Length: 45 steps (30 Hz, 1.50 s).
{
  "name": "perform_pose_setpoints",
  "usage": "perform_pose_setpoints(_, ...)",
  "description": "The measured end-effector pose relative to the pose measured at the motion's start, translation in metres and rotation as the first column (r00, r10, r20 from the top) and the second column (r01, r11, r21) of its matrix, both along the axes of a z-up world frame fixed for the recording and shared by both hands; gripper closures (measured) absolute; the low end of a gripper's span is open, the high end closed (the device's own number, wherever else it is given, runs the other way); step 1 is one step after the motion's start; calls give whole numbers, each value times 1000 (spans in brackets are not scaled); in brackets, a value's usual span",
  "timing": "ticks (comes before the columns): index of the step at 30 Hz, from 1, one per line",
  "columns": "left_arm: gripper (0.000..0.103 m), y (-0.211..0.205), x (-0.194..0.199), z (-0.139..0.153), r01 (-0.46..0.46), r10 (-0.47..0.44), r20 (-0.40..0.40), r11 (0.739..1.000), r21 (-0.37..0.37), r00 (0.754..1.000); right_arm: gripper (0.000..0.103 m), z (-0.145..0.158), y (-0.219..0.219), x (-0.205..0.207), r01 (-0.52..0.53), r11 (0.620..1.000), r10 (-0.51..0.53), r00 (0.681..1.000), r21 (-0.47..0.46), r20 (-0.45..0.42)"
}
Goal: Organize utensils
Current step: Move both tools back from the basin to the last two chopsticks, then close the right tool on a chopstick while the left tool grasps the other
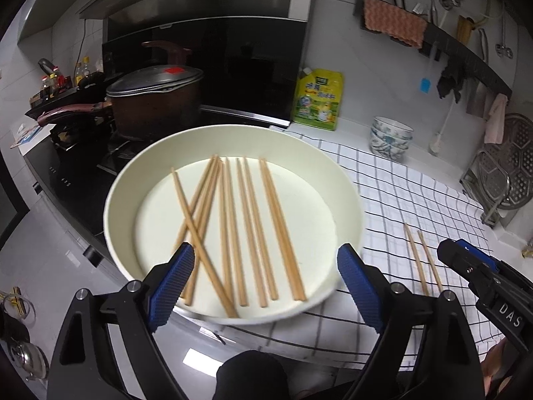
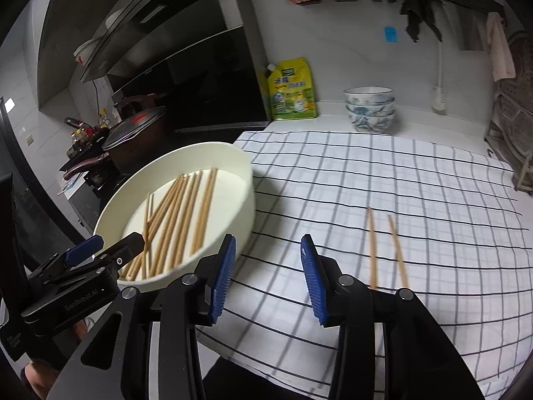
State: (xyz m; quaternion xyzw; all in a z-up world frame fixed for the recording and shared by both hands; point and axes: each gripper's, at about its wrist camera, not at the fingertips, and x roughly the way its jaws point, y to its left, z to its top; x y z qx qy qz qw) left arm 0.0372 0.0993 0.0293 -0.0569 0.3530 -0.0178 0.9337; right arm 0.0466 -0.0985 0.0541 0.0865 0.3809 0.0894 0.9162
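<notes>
I have one pair of chopsticks (image 2: 386, 246) laid out on the checked cloth (image 2: 416, 180), right of the basin (image 2: 245, 180); about a dozen chopsticks (image 1: 233, 233) remain inside it, some crossed. My left gripper (image 1: 266, 276) stands wide apart and empty over the basin's near rim. My right gripper (image 2: 268, 276) is partly apart, empty, above bare cloth. Open cloth extends far and right; the stove borders the left.

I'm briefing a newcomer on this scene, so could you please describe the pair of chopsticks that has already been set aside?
Find the checked cloth covering the counter, right of the round cream tray. The two loose chopsticks lie on it, side by side but apart, near its front edge. Unlike all the others, which lie in the tray, these rest directly on the cloth.
</notes>
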Motion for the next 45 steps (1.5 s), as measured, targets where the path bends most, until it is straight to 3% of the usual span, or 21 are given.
perform_pose_setpoints(11,15,-68,-16,-1,112,-112,2,994,4,994,59,-8,-73,-35,110,994,-110,994,-25,-10)
perform_pose_setpoints(19,15,-107,-20,-11,181,-181,-23,983,26,983,59,-38,-115,-44,173,983,-177,981,-57,-81)
perform_pose_setpoints(36,11,-140,-18,-46,196,-188,-104,979,63,977,59,-93,-110,-21,75,980,-109,977,-185,-184)
perform_pose_setpoints(38,11,-143,-17,-49,195,-187,-112,979,65,976,65,-97,-107,-19,63,977,-102,978,-205,-185)
perform_pose_setpoints(39,11,-144,-17,-51,194,-186,-115,979,66,976,75,-99,-105,-18,56,975,-97,977,-215,-188)
perform_pose_setpoints(43,11,-148,-14,-57,187,-178,-131,980,68,975,95,-103,-103,-19,32,970,-78,980,-239,-184)
perform_pose_setpoints(45,11,-151,-12,-60,186,-175,-139,980,67,975,97,-103,-106,-18,33,973,-76,980,-227,-182)
